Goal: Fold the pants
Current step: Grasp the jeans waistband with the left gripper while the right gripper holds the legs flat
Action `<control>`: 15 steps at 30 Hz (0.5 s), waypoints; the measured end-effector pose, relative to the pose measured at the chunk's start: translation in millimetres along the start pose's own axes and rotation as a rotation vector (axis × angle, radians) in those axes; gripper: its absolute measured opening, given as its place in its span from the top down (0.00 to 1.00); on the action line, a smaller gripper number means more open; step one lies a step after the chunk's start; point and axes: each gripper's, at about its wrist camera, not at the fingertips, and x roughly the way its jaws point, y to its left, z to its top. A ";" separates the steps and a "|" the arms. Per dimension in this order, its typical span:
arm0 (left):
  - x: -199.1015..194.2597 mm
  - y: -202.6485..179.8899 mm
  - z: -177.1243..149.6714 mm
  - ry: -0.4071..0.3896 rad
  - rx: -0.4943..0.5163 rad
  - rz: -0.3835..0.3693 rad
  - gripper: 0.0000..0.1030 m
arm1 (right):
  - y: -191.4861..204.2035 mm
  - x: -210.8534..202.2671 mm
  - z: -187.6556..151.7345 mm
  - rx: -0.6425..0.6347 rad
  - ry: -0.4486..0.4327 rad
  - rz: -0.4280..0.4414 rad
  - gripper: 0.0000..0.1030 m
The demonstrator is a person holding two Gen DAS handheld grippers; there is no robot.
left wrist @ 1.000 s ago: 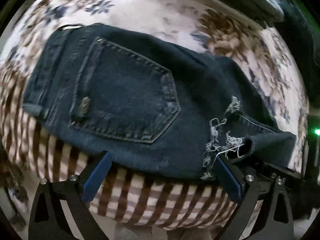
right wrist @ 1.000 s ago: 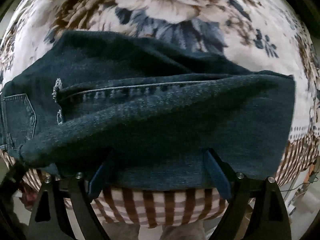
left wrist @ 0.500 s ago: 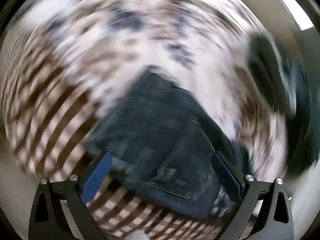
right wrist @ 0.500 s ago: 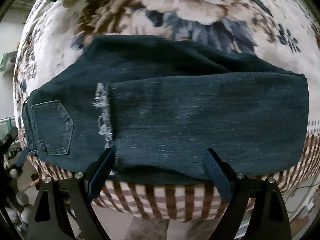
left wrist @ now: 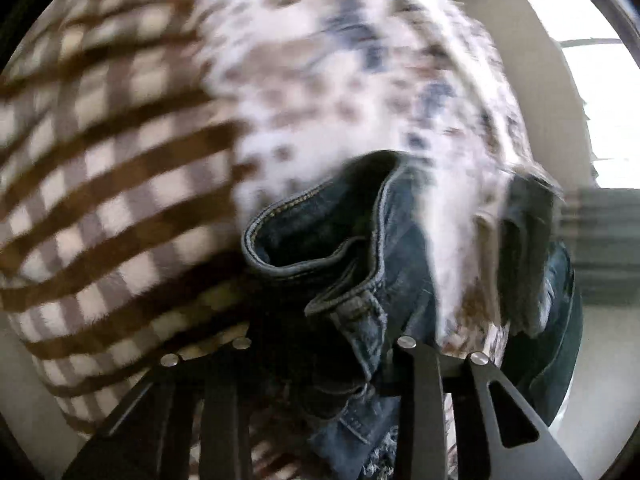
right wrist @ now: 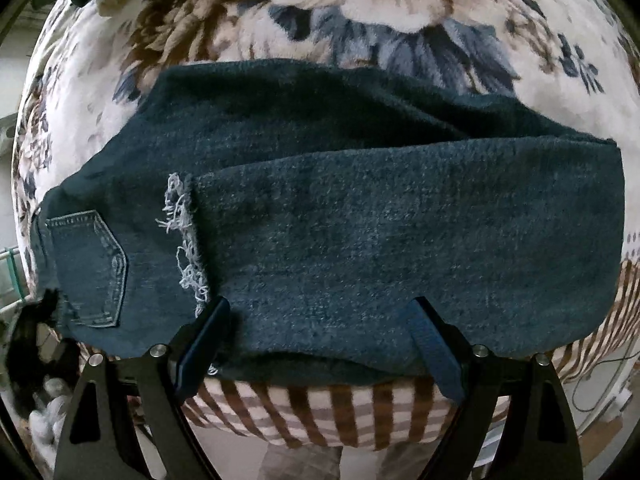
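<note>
On the floral blanket (right wrist: pixel 360 8), right gripper (right wrist: pixel 320 332) gaped wide over folded jeans (right wrist: pixel 360 220); left gripper (left wrist: pixel 320 360) pinched their waistband (left wrist: pixel 360 304).

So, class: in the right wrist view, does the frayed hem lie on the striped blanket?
No. The frayed hem lies on the jeans, beside the back pocket, above the striped blanket.

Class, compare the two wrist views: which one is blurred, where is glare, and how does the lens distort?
Left wrist view: blanket smeared by motion blur, window blown out, jeans waistband fairly sharp. Right wrist view: sharp, evenly lit; fisheye bulges the jeans, with dark corners.
</note>
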 end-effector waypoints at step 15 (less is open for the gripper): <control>41.5 34.9 17.3 -0.017 -0.092 -0.010 0.60 | -44.2 -12.9 20.2 0.052 -0.009 -0.048 0.11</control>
